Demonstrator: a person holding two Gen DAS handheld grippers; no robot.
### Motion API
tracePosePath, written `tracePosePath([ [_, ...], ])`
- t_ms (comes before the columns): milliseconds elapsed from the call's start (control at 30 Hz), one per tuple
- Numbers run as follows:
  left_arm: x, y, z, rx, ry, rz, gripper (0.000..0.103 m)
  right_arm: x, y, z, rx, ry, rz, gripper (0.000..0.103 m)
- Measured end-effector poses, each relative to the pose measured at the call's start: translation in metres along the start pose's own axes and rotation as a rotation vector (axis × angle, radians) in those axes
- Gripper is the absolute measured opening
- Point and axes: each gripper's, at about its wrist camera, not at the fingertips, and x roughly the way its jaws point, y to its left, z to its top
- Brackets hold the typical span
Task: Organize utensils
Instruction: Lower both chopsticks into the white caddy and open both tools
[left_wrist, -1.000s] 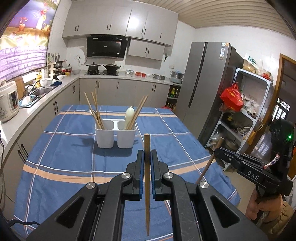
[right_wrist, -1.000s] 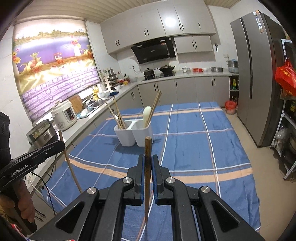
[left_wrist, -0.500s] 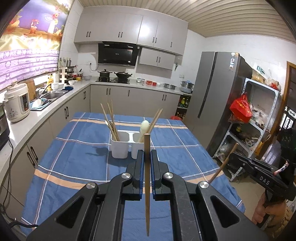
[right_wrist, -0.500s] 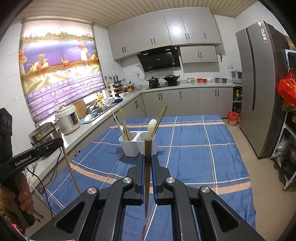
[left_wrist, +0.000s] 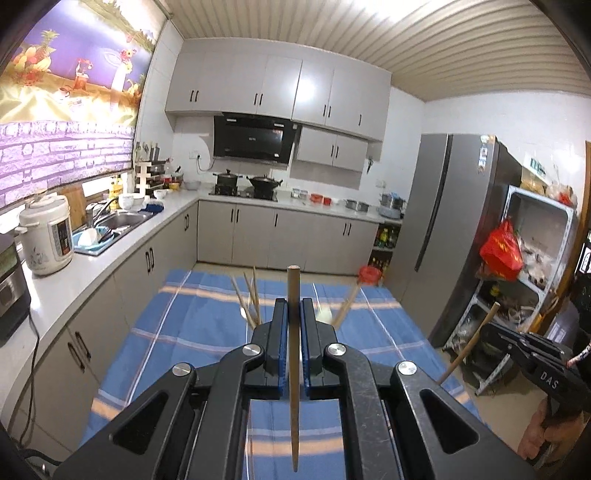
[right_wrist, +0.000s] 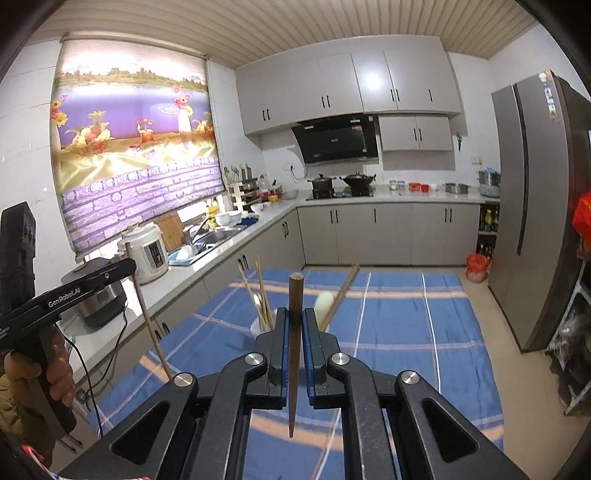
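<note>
My left gripper (left_wrist: 294, 308) is shut on a pale wooden chopstick (left_wrist: 293, 284) that stands upright between the pads. My right gripper (right_wrist: 294, 314) is shut on a darker chopstick (right_wrist: 295, 291), also upright. Each gripper shows in the other's view, the right gripper (left_wrist: 496, 332) at the right edge and the left gripper (right_wrist: 127, 266) at the left. The white utensil holder (right_wrist: 258, 325) sits on the blue plaid table (right_wrist: 406, 332), mostly hidden behind the jaws. Chopsticks (right_wrist: 256, 291) and a white spoon (right_wrist: 324, 301) stick out of it.
A counter with a rice cooker (left_wrist: 46, 236) and sink (left_wrist: 118, 221) runs along the left. A grey fridge (left_wrist: 454, 229) and a metal shelf with a red bag (left_wrist: 502, 251) stand on the right. A person's hand (right_wrist: 55, 373) grips the left tool's handle.
Both grippers have risen and pulled back, each keeping its chopstick. The holder has sunk in both views and now sits behind the jaws, and more ceiling shows.
</note>
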Motion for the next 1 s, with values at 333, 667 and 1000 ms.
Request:
tracePosePath([
  [333,0.101,0.034,0.058,-0.008,-0.024,-0.033,0.006,0.093,0.005,0.066,0.029,-0.045,-0.032,0.007],
  [667,0.224,0.036,0.055,0.076,0.036,-0.026,0.006,0.184,-0.016,0.076,0.066,0.034,-0.129,0.007],
  [1000,0.279,0.041,0.017,0.059,0.172,-0.032,0.006,0.229,-0.049,0.036,0.155,0.176,-0.124,0.008],
])
